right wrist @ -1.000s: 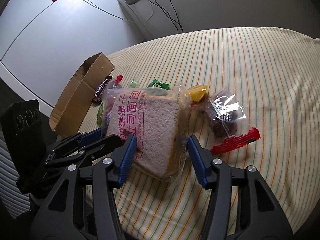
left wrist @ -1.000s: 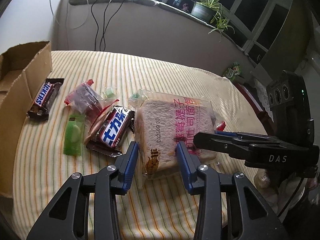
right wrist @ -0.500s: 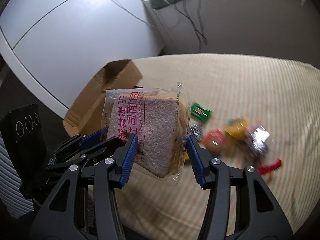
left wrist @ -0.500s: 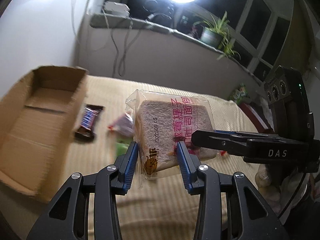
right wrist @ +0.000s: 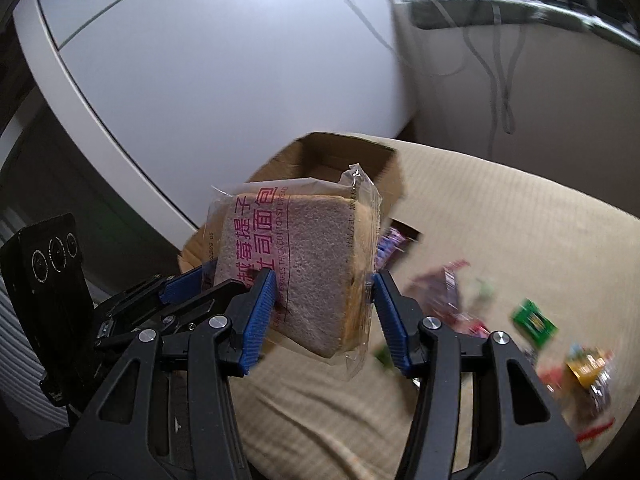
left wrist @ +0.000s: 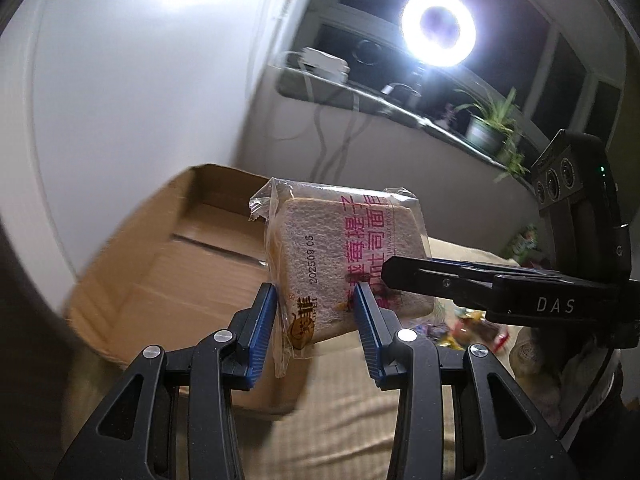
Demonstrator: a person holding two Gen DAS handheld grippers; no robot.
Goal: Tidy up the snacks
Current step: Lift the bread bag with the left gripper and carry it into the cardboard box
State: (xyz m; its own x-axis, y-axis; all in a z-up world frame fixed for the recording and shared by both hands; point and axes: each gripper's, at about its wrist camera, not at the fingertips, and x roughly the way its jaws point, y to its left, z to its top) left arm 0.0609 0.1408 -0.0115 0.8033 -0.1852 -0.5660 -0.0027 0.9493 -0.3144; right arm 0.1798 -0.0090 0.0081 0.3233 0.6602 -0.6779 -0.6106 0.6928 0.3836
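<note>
A clear-wrapped pack of sliced toast bread (left wrist: 344,264) with pink print hangs in the air between both grippers. My left gripper (left wrist: 316,312) is shut on its lower corner. My right gripper (right wrist: 324,300) is shut on the pack (right wrist: 296,264) from the other side; its black fingers (left wrist: 460,280) show in the left wrist view. The pack is in front of the open cardboard box (left wrist: 172,264), which also shows in the right wrist view (right wrist: 340,156). The part of the box interior that shows is bare.
The box stands at the edge of a striped cream bedcover (right wrist: 500,216). Several small snack packs (right wrist: 460,292) lie scattered on it to the right, blurred. A white wall, a ledge with cables and a ring light (left wrist: 438,34) are behind.
Both grippers have lifted the bread pack off the bedcover and carried it left, from above the snack pile to in front of the cardboard box.
</note>
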